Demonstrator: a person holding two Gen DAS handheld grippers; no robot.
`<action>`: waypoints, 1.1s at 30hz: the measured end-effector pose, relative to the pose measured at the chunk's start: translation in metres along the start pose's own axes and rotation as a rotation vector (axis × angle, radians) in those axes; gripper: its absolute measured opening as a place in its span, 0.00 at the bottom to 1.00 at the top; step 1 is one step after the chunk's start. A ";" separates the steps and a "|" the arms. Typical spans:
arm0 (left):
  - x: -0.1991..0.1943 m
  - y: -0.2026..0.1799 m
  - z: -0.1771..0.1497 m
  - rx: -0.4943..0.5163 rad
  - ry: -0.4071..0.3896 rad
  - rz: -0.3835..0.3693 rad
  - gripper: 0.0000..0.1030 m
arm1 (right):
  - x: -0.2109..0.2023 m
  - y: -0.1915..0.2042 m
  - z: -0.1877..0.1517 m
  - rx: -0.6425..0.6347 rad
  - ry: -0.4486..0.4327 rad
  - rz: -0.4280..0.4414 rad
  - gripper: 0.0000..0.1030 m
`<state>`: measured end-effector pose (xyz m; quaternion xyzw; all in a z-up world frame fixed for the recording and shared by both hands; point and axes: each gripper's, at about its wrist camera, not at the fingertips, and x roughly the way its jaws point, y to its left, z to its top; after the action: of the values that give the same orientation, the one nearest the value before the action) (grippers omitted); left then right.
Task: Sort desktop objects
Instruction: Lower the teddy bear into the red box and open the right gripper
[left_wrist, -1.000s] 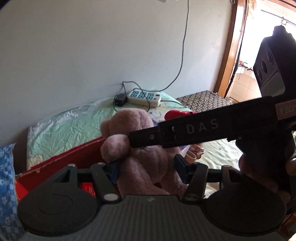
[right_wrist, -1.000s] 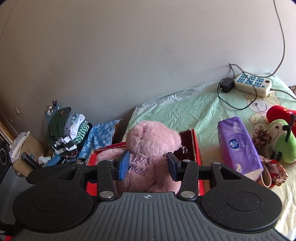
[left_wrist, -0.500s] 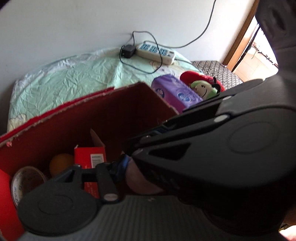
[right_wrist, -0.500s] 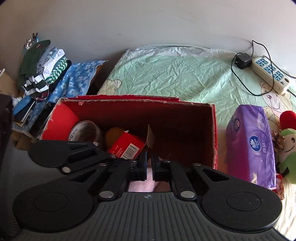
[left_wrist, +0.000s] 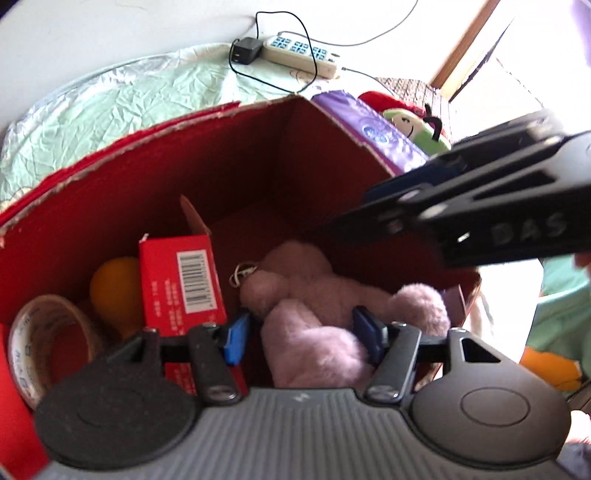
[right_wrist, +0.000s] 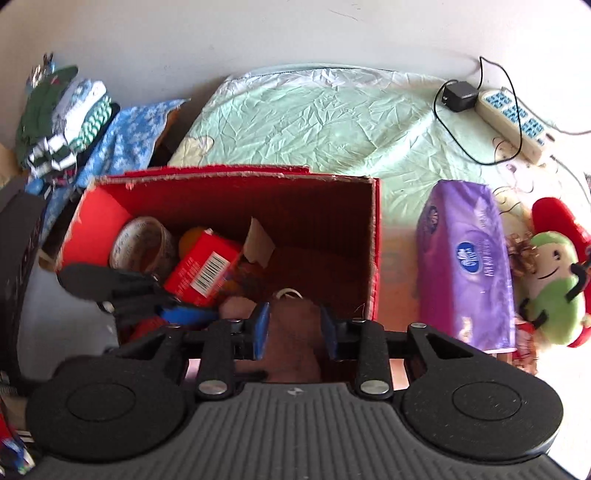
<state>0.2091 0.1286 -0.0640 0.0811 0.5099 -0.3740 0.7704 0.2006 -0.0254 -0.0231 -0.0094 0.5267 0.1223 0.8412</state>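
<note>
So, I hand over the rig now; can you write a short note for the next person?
Left gripper: open, jaws just opened, bear between them, lying in the box.
Right gripper: open, jaws just opened, bear between them, not gripped.
Done: bear, tape, carton in box.
Left: withdraw both grippers; tissues and green toy wait beside the box.

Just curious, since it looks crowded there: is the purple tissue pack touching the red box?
Apart. The right wrist view shows a strip of bare cloth between the purple tissue pack and the red box.
</note>
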 end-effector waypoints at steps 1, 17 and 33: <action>0.000 -0.003 -0.002 0.026 0.006 0.012 0.58 | -0.003 0.001 -0.001 -0.023 0.009 -0.005 0.32; 0.013 -0.008 0.010 -0.043 0.036 0.054 0.58 | 0.014 0.001 0.004 -0.051 0.080 -0.026 0.35; -0.006 -0.004 0.003 -0.156 -0.064 0.164 0.64 | 0.011 0.004 0.003 0.115 -0.050 0.028 0.35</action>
<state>0.2082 0.1271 -0.0568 0.0504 0.5040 -0.2716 0.8183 0.2067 -0.0186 -0.0311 0.0494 0.5119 0.1039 0.8513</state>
